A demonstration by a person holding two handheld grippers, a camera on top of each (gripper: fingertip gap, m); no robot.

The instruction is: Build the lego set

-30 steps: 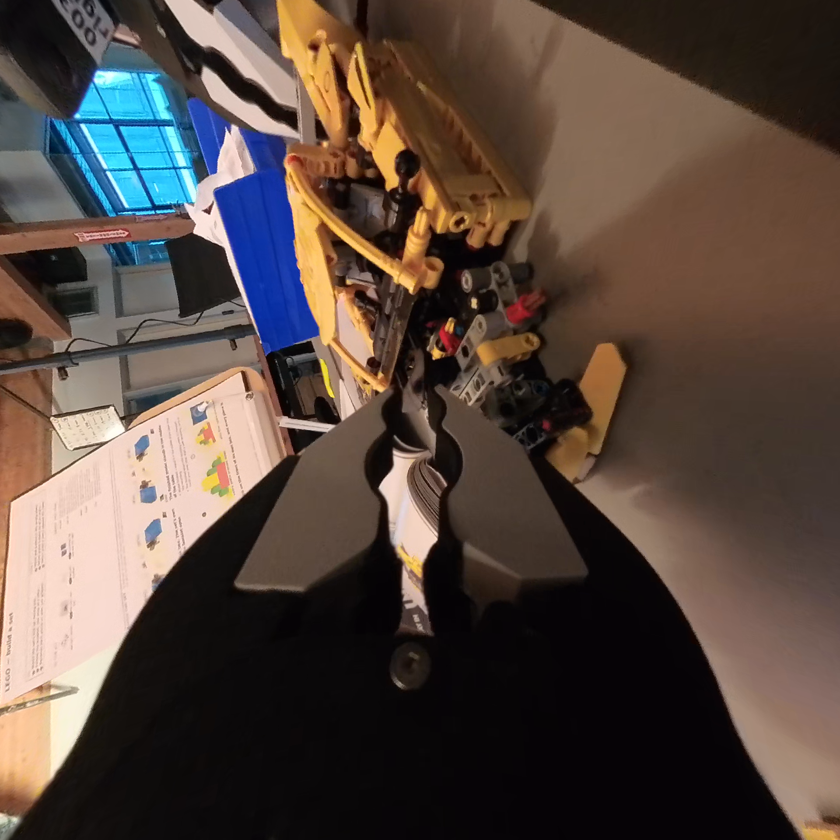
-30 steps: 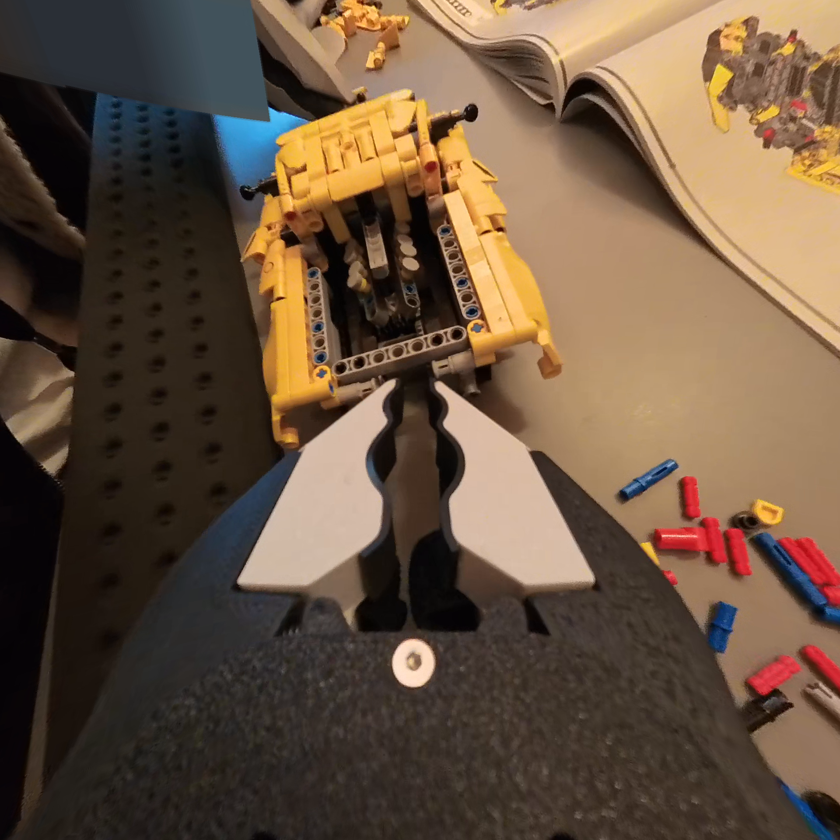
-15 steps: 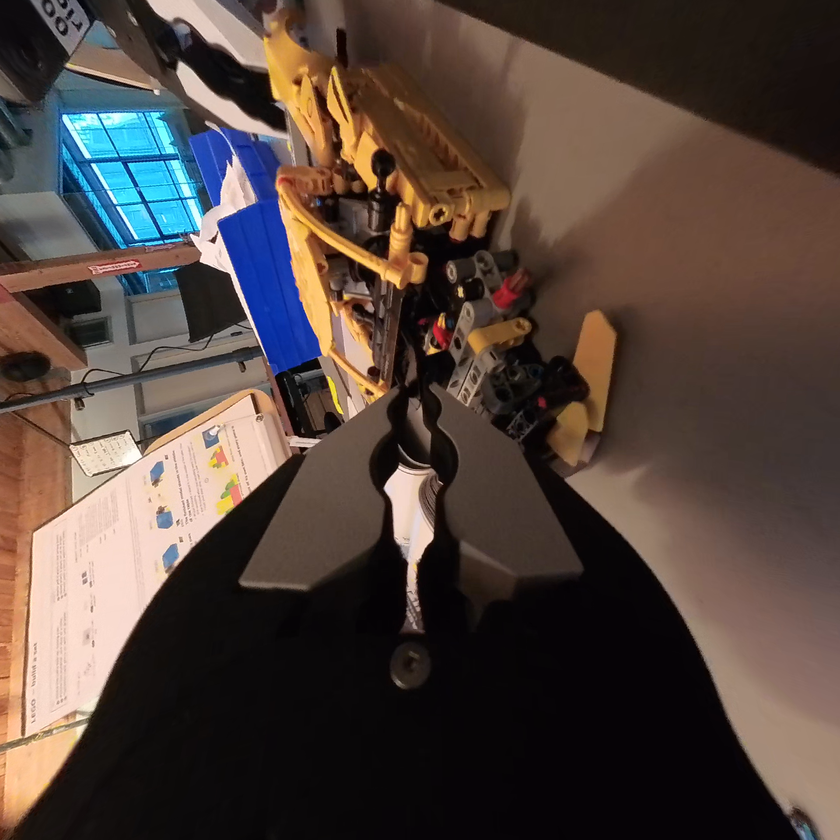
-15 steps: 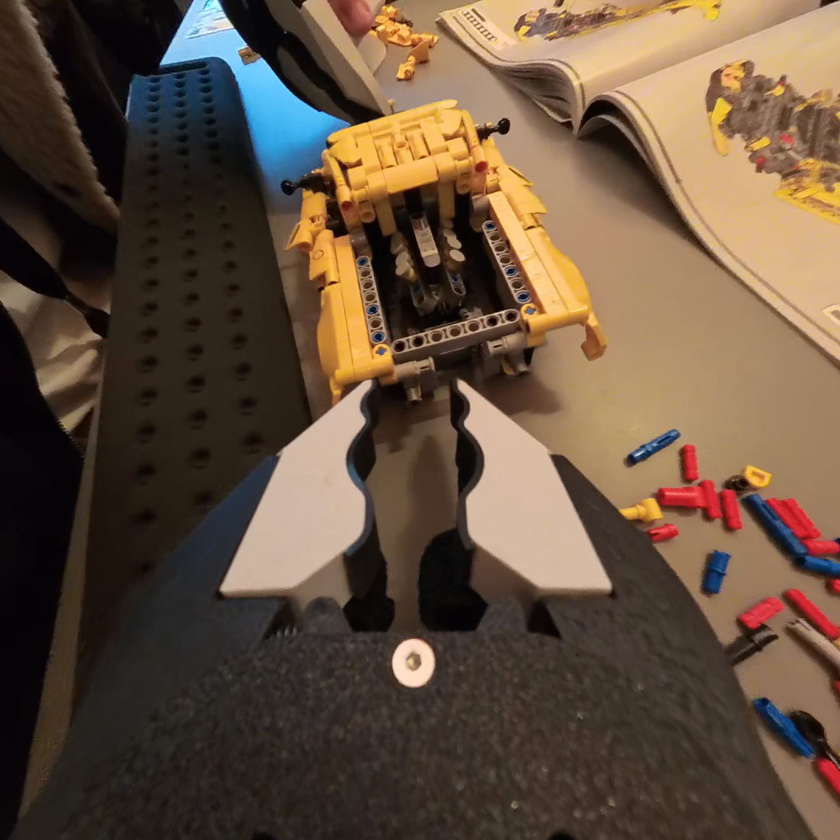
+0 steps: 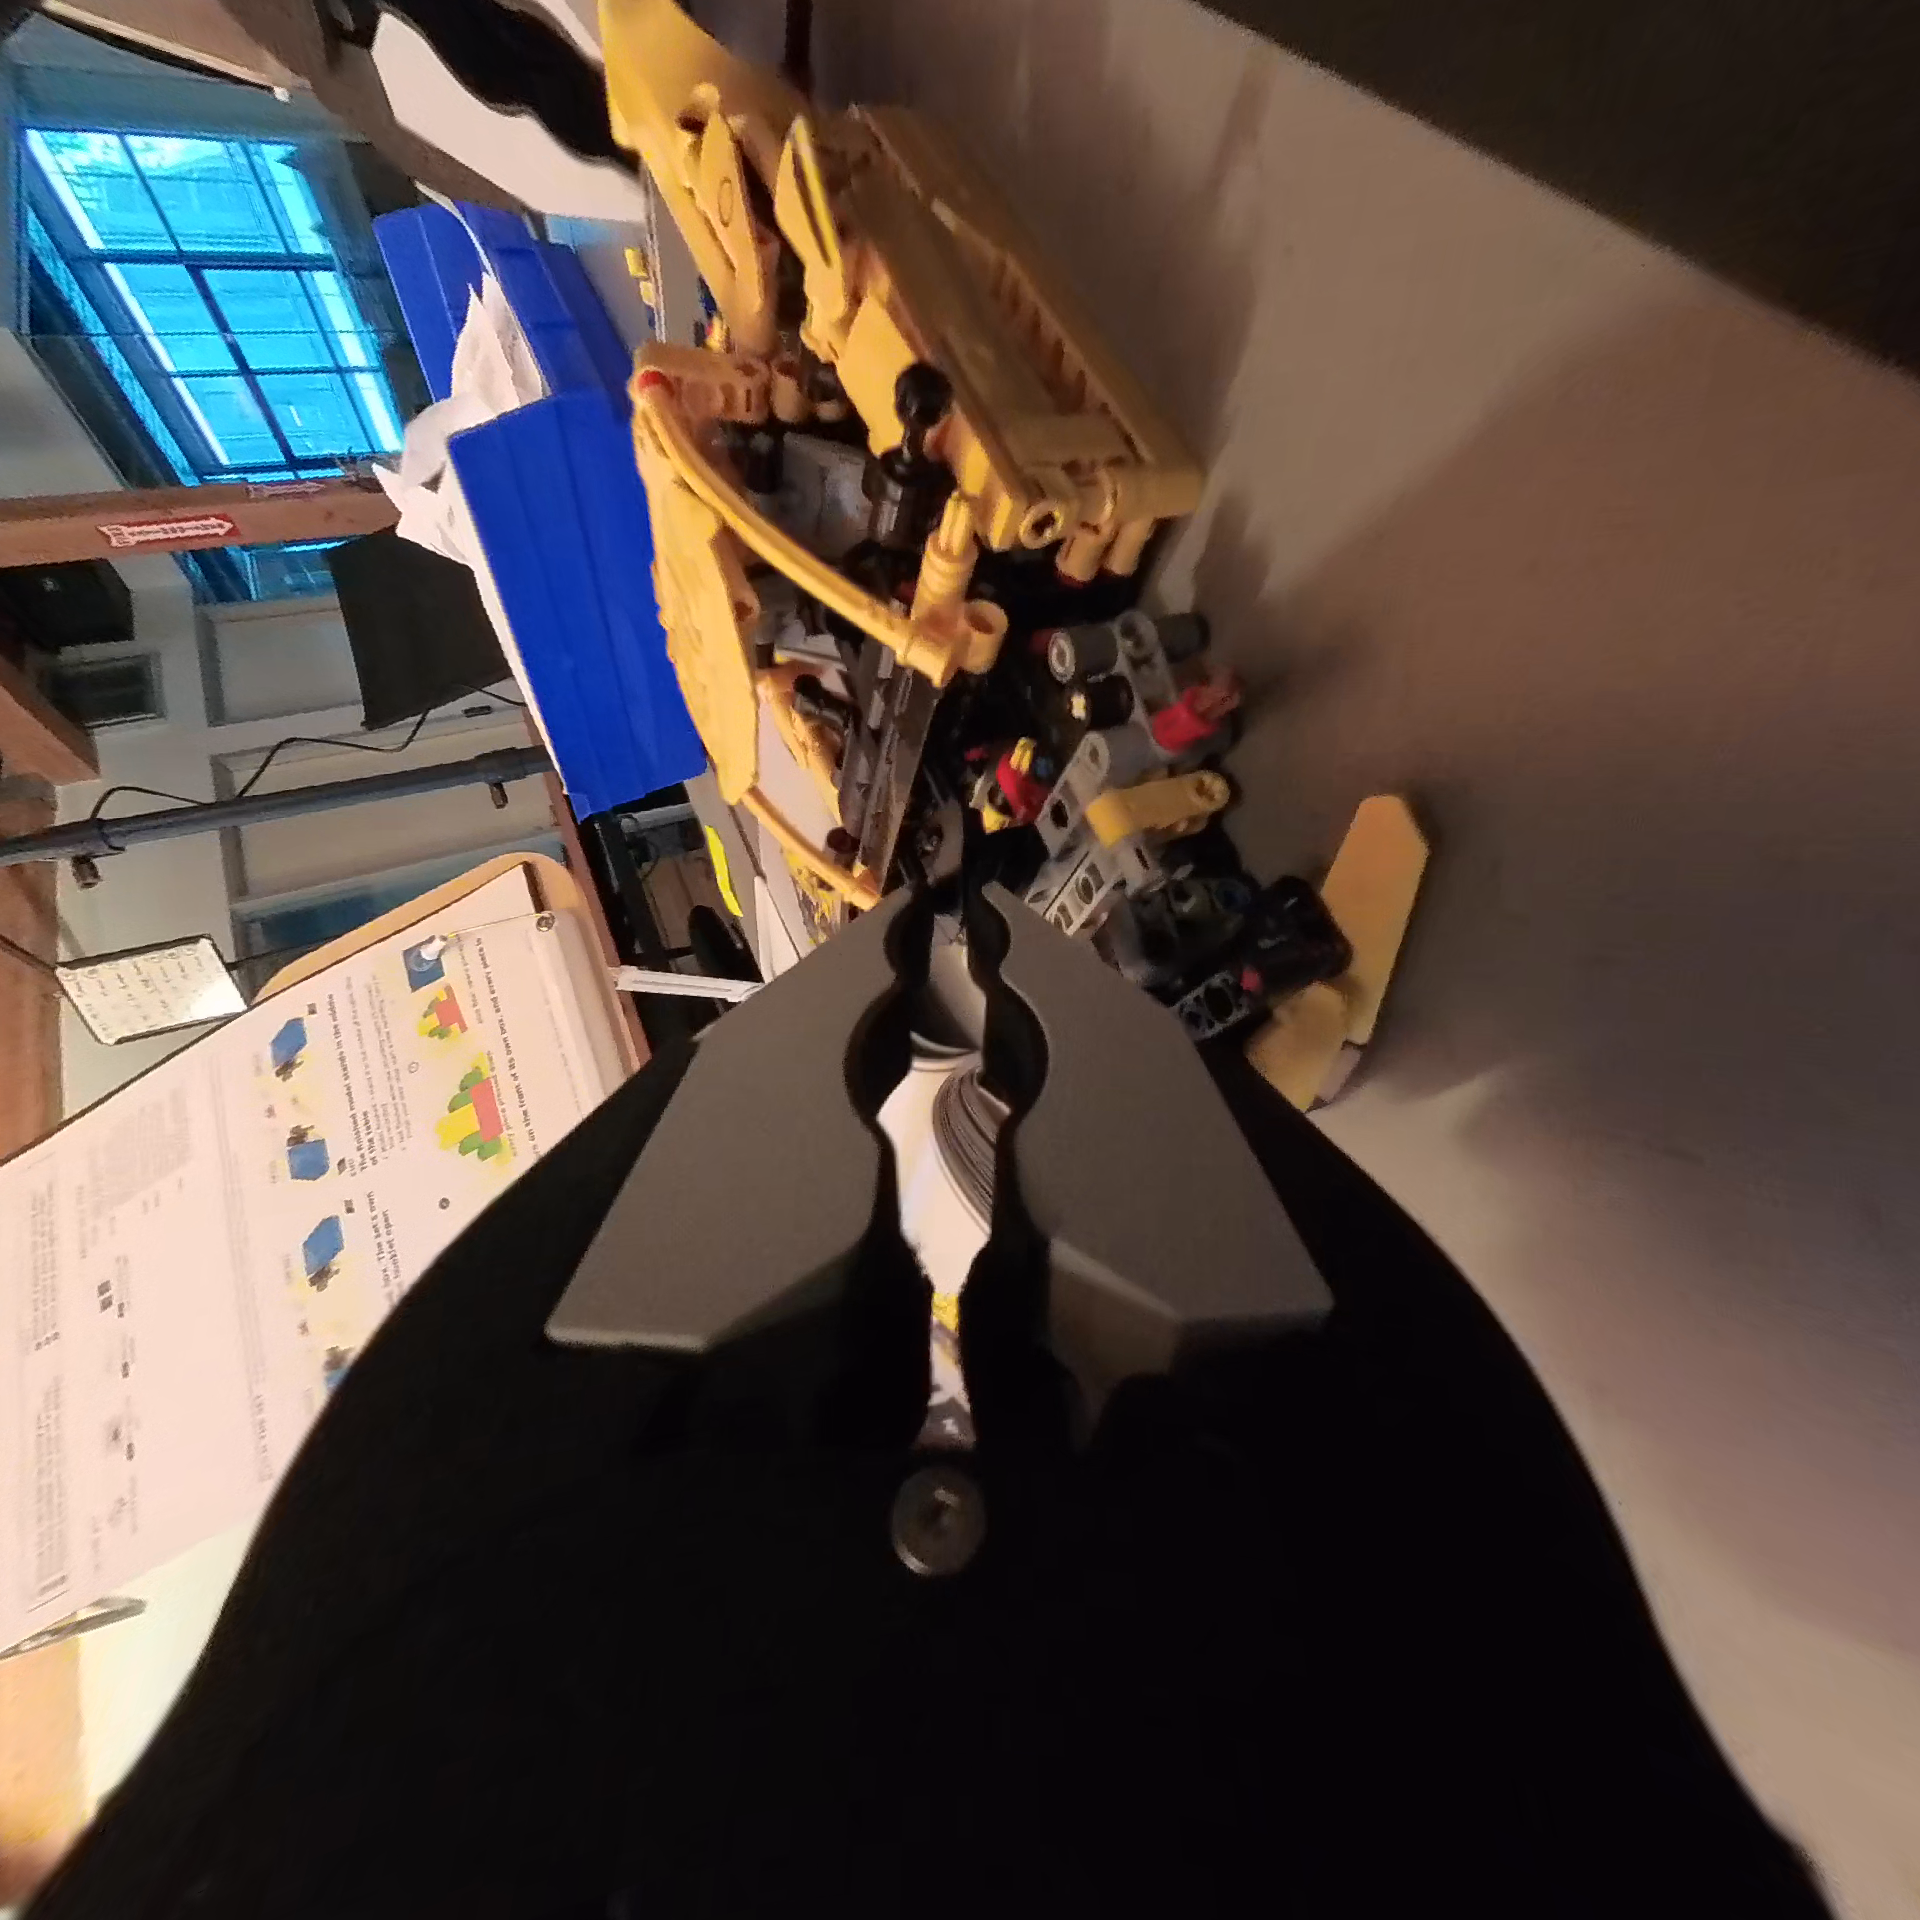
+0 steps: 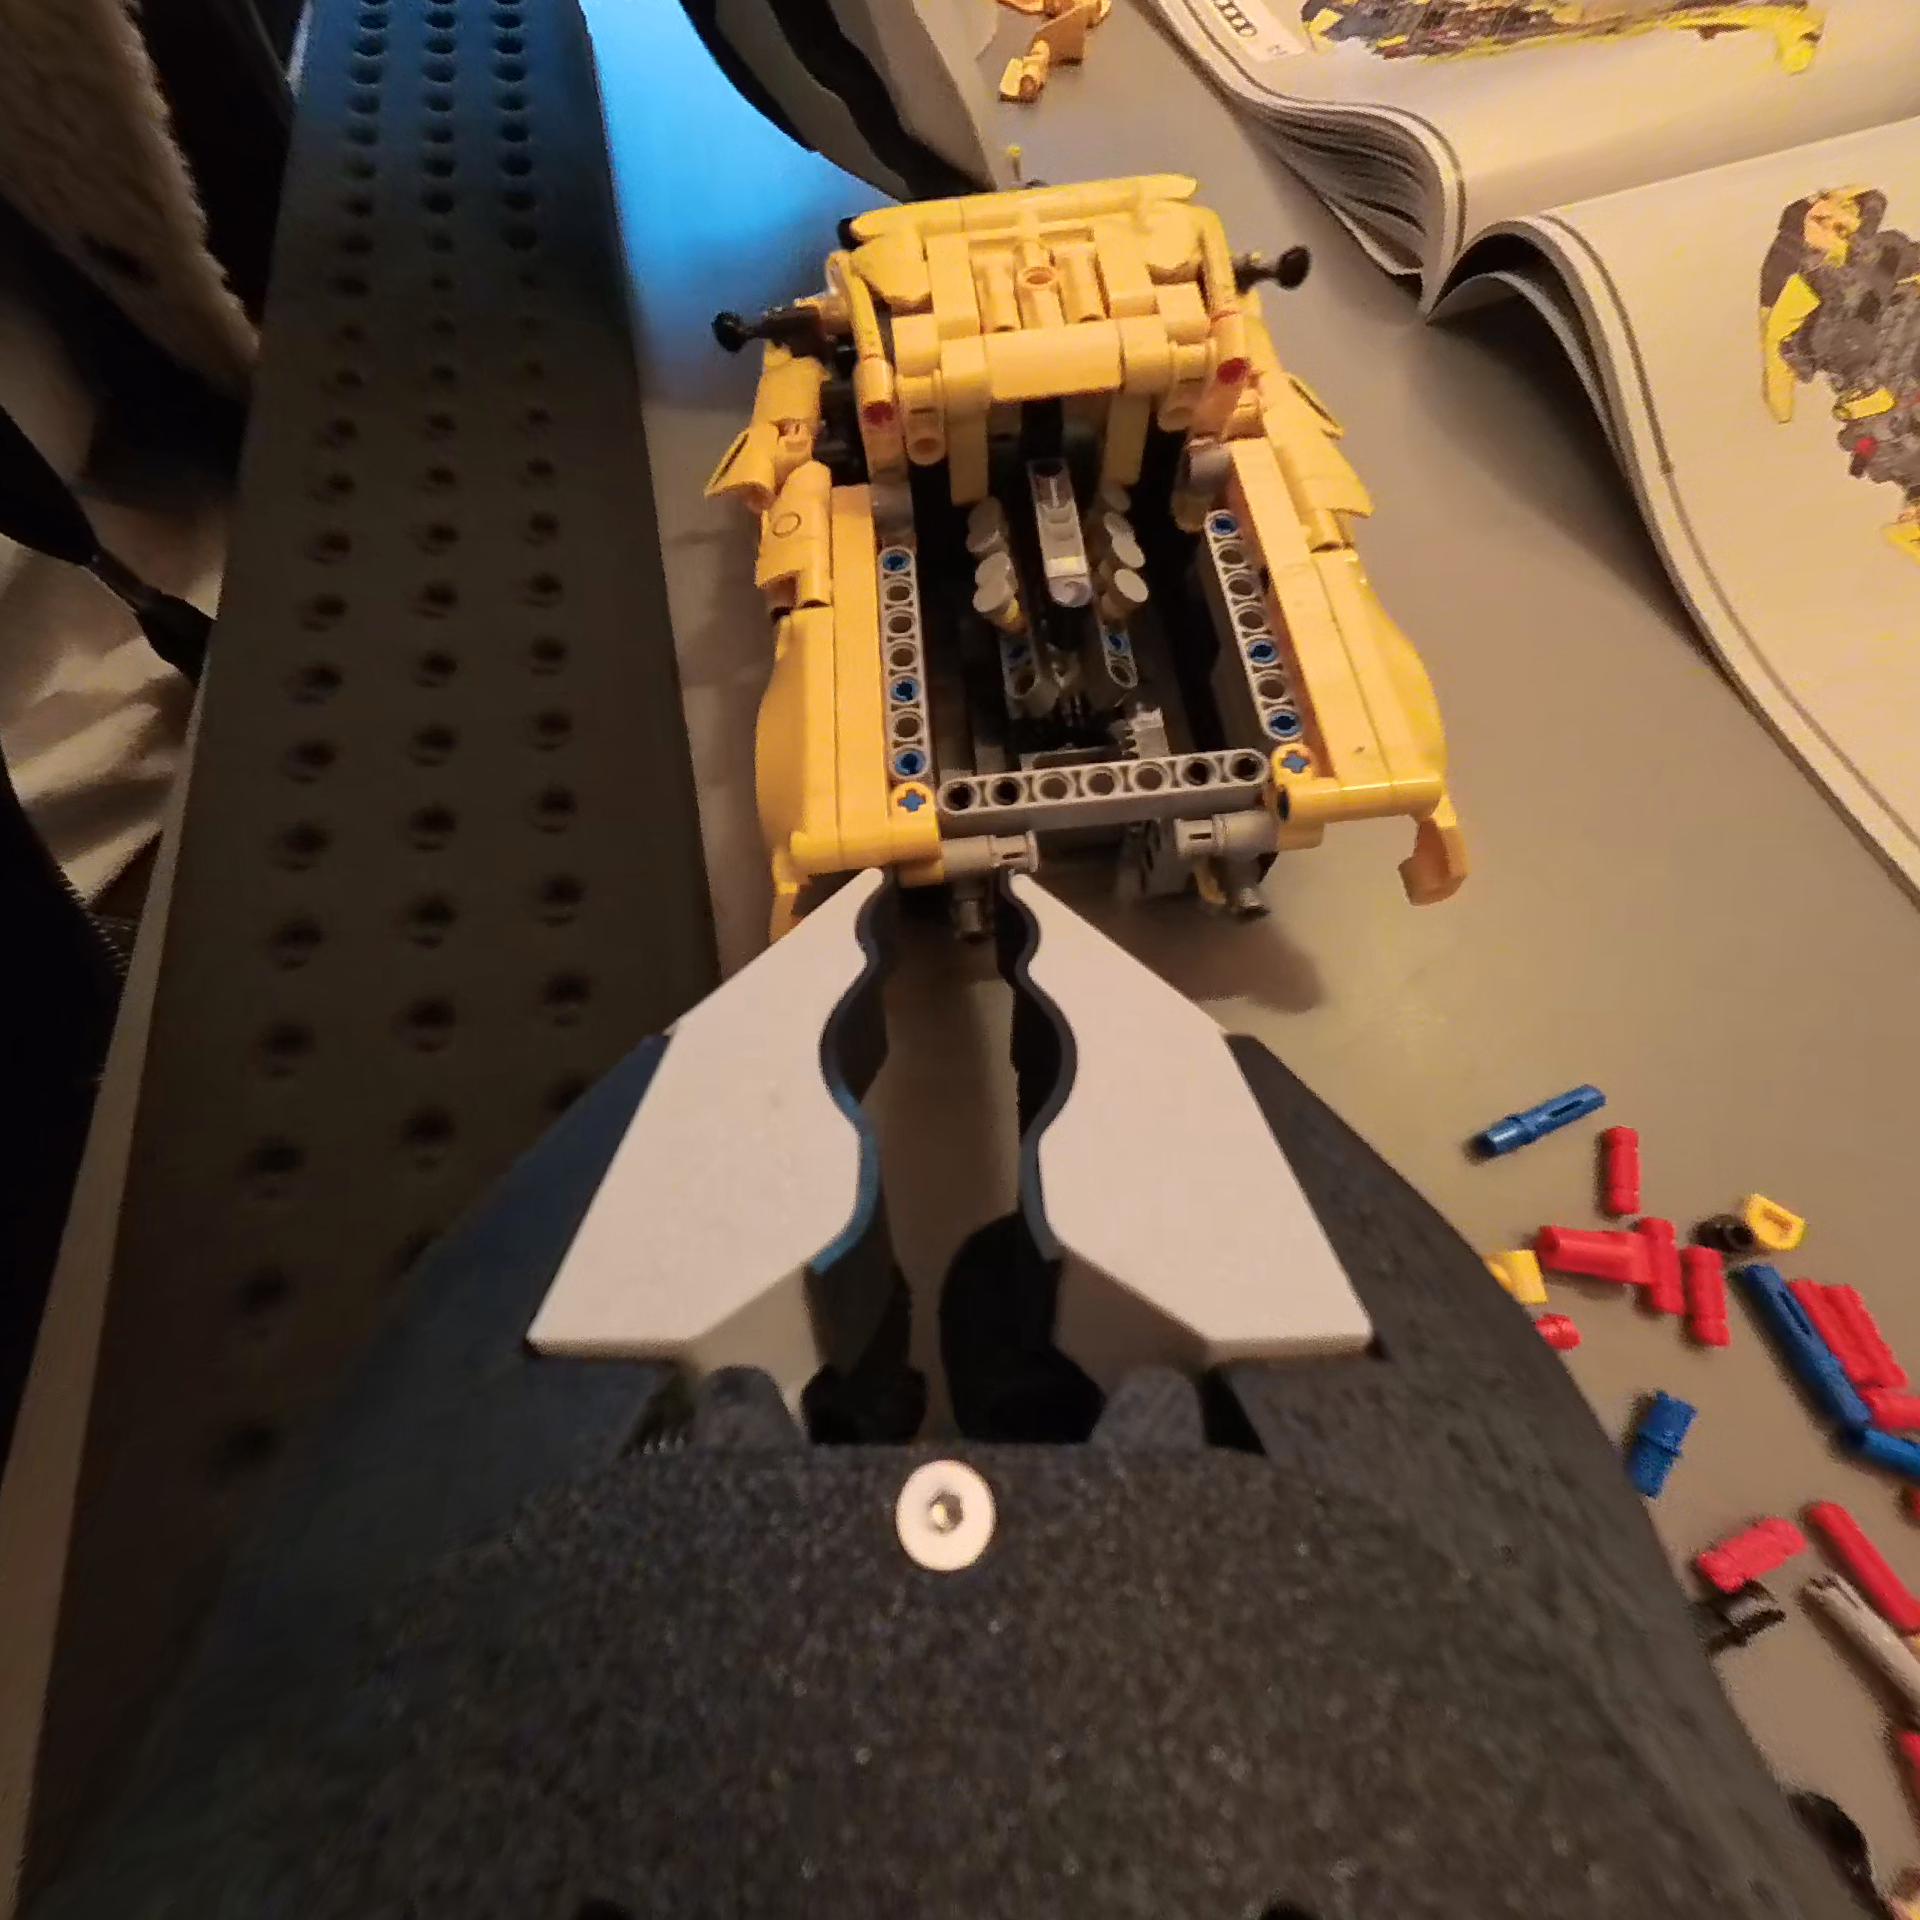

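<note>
The yellow car model (image 6: 1091, 582) stands on the grey table, its open engine bay towards my right gripper. My right gripper (image 6: 940, 894) is slightly open at the car's rear. Its tips flank a short grey pin (image 6: 971, 914) under the grey holed beam (image 6: 1101, 790). My left gripper (image 5: 945, 899) is shut on the car's other end (image 5: 935, 416), in a view rolled sideways. It also shows in the right wrist view (image 6: 831, 94), beyond the car.
A dark perforated rail (image 6: 416, 727) runs along the car's left side. An open instruction book (image 6: 1662, 364) lies to the right. Several loose red and blue pins (image 6: 1714, 1299) lie at the near right. Blue bins (image 5: 561, 582) and a printed sheet (image 5: 208, 1247) stand beyond the table. The tips of one gripper are about 20 cm away from the tips of the other. The dark perforated rail (image 6: 416, 727) is closer to my right gripper, around 11 cm from its tips; the left tips are 20 cm off.
The car has turned to face the right gripper squarely. The right gripper opened, then narrowed and shifted to the rear left pin. The left gripper keeps its hold.
</note>
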